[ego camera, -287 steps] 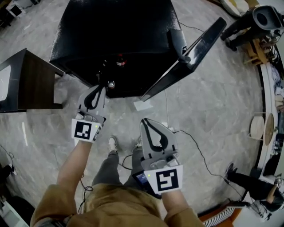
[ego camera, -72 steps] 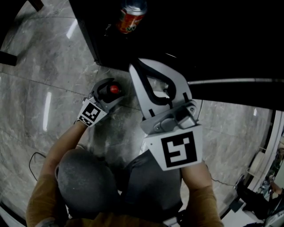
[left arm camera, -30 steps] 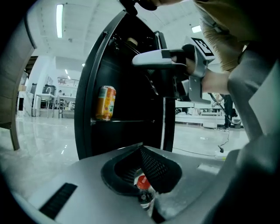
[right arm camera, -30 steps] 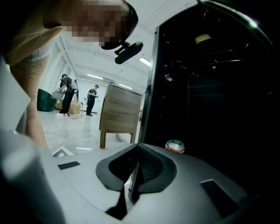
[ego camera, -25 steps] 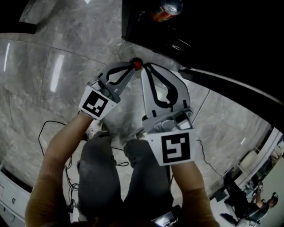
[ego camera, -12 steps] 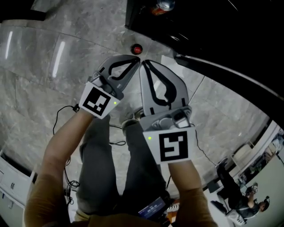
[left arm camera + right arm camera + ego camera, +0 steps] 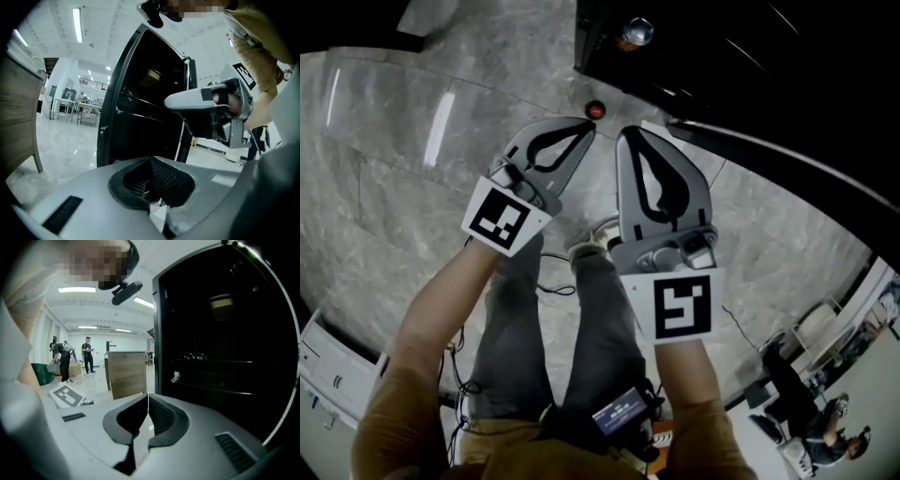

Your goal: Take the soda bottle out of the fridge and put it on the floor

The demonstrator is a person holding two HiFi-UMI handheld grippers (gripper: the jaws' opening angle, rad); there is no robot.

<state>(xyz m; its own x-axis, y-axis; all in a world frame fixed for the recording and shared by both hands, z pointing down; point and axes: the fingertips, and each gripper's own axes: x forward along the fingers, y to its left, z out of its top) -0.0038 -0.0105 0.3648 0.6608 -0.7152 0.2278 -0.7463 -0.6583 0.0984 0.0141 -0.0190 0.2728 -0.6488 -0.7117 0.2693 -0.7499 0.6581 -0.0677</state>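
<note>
Your left gripper (image 7: pixel 584 131) and right gripper (image 7: pixel 630 136): both jaws closed, nothing held. Red-capped soda bottle (image 7: pixel 594 111) stands upright on grey marble floor (image 7: pixel 384 197), just beyond left gripper's tip, before open black fridge (image 7: pixel 750 66); your left hand nearer

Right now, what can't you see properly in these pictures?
Red-capped soda bottle: the head view looks straight down, so only its cap shows; neither gripper view shows it.
Inside of the black fridge: too dark in every view; the yellowish thing on its shelf can't be named.
Two distant people: right gripper view, too small.
</note>
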